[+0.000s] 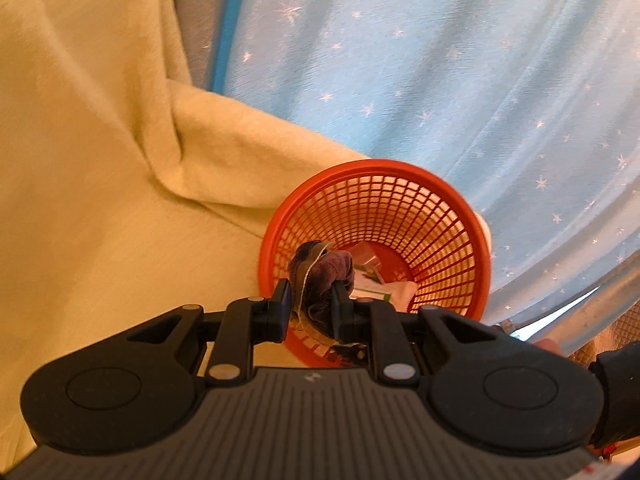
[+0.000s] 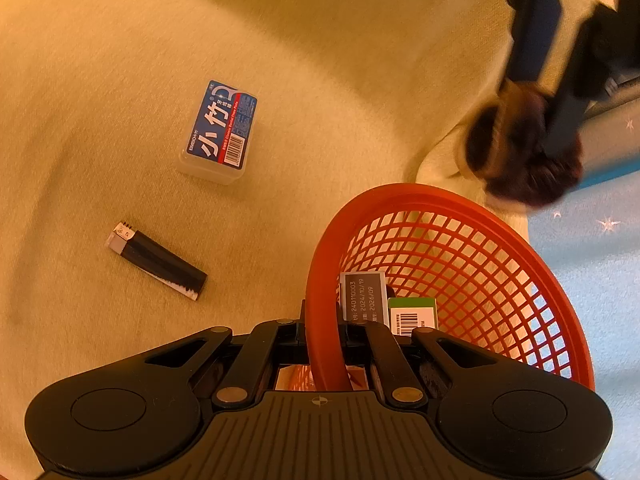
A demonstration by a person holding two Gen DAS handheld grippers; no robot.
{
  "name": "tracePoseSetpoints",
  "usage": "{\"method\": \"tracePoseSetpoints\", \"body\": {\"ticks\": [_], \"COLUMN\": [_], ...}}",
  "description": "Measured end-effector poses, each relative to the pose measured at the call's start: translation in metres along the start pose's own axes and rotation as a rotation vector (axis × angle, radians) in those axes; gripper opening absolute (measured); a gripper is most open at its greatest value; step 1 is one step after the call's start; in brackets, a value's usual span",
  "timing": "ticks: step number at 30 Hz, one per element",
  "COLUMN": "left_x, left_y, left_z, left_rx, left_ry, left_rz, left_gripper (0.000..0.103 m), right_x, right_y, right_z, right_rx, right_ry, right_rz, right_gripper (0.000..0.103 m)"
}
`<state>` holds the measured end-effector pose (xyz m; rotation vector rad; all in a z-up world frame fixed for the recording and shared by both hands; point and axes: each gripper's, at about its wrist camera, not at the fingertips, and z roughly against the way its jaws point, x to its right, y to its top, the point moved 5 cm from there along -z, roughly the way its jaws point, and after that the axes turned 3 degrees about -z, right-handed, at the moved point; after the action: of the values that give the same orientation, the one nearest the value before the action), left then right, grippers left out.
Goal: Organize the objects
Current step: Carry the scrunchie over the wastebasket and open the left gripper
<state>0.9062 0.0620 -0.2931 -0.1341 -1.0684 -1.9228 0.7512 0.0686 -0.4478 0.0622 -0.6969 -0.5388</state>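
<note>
My left gripper (image 1: 310, 302) is shut on a dark purple velvet scrunchie (image 1: 322, 280) and holds it just over the near rim of the red mesh basket (image 1: 440, 184). In the right wrist view the same scrunchie (image 2: 524, 148) hangs blurred above the basket's far rim, held by the left gripper (image 2: 536, 120). My right gripper (image 2: 322, 332) is shut on the near rim of the red basket (image 2: 324, 280). Inside lie a grey box (image 2: 363, 296) and a green-and-white box (image 2: 412, 314). A blue floss-pick box (image 2: 220, 130) and a black lighter (image 2: 158, 260) lie on the yellow cloth.
Yellow cloth (image 2: 120, 80) covers the surface under the basket and loose items. A light blue starred fabric (image 1: 440, 60) lies beyond the basket, with a blue edge strip (image 1: 232, 20) beside it. A dark sleeve (image 1: 616, 380) shows at the right edge.
</note>
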Motion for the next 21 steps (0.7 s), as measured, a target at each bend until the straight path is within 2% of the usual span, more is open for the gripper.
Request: {"method": "tracePoseSetpoints", "body": {"ticks": [12,14,15,21], "left_x": [0.025,0.028,0.028,0.024], "left_y": [0.021,0.024,0.025,0.026], "left_z": [-0.023,-0.029,-0.032,-0.032], "left_rx": [0.004,0.014,0.017,0.030], "left_ry": [-0.057,-0.068,-0.070,-0.058], "left_rz": [-0.045,-0.037,-0.032,-0.028], "left_gripper": [0.016,0.022,0.029,0.029], "right_x": [0.001,0.001,0.000,0.001], "right_y": [0.001,0.002,0.002,0.001], "right_z": [0.001,0.001,0.000,-0.001], "right_rx": [0.002,0.004,0.005,0.005], "right_ry": [0.002,0.003,0.003,0.004], "right_rz": [-0.008,-0.008,-0.007,-0.015], "right_gripper": [0.002,0.002,0.002,0.002]}}
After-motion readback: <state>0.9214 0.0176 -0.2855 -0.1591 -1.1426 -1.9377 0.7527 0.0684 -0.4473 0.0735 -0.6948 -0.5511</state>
